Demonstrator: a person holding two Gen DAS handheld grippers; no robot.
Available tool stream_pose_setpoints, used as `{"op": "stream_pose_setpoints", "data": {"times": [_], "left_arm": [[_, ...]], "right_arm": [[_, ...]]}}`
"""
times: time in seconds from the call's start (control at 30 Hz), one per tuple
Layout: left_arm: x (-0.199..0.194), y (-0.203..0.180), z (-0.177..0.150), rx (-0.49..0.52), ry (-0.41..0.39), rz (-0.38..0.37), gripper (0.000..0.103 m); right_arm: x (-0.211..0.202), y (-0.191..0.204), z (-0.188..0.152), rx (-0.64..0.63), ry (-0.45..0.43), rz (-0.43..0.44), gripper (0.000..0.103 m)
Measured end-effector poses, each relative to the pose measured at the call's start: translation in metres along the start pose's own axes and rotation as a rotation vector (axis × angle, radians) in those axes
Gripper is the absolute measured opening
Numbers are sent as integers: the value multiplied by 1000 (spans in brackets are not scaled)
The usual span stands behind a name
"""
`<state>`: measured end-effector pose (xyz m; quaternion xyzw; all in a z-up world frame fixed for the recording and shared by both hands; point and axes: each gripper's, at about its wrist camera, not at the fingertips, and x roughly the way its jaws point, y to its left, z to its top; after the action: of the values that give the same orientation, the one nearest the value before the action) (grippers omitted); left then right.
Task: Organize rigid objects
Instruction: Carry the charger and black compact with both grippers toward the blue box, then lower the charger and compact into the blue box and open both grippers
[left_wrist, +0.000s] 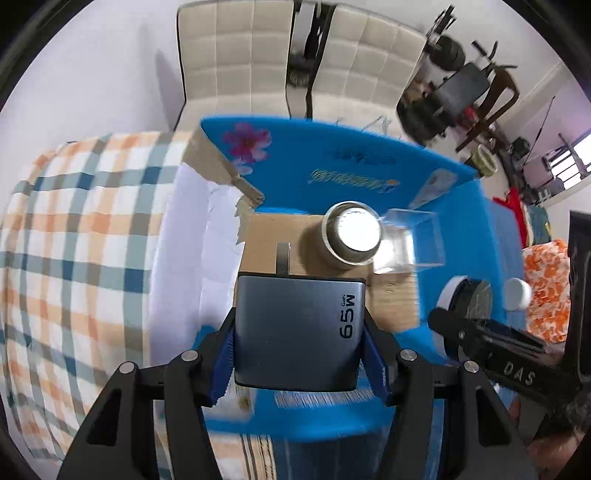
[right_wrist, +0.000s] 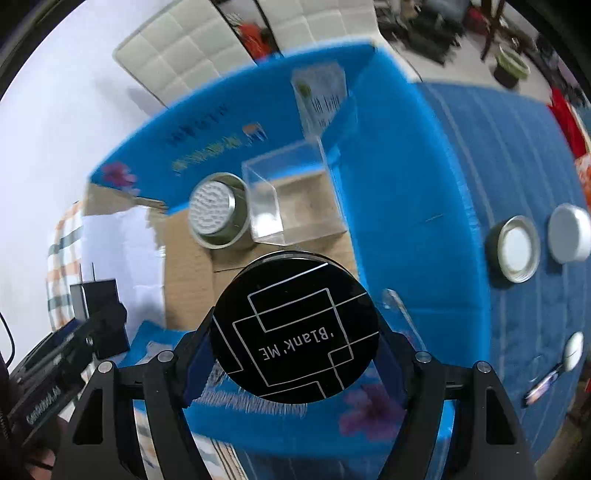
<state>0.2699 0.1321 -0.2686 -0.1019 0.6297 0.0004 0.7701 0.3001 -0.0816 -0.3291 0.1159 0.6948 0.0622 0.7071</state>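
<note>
Left tool (left_wrist: 299, 354) clamped on grey square charger (left_wrist: 297, 332) (marked 65W); right tool (right_wrist: 295, 354) gripping round black compact (right_wrist: 295, 326), over blue box (right_wrist: 406, 177).

bright even indoor light, motion blur, fisheye edges dark, lid glare

Both of the 2 views are fisheye cameras riding on hand-held grippers, each looking steeply down along its own fingers into an open blue box (left_wrist: 369, 162). The left view sits close above the box's left side, with a checked cloth (left_wrist: 74, 240) filling the left of the frame. The right view hangs close over the near right part, with a blue cover (right_wrist: 517, 147) filling the right of the frame. Both share the box's cardboard floor (right_wrist: 192, 280), a metal tin (left_wrist: 352, 234) and a clear case (right_wrist: 291, 199). Each also catches the other gripper at a lower corner of the frame.
</note>
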Motion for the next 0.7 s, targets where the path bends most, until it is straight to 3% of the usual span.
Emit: {"op": "stream_pose_setpoints", "data": {"times": [0.27,0.57,0.7], "left_arm": [[63,12,38,-43,126,8,57],[110,7,62,33,243,77,57],[117,4,64,60,255,62,57]], "right_arm": [[51,-1,24,62,81,-76,77],[84,14,31,13,153,-140,78],[92,17,33,9,157,-155,78]]}}
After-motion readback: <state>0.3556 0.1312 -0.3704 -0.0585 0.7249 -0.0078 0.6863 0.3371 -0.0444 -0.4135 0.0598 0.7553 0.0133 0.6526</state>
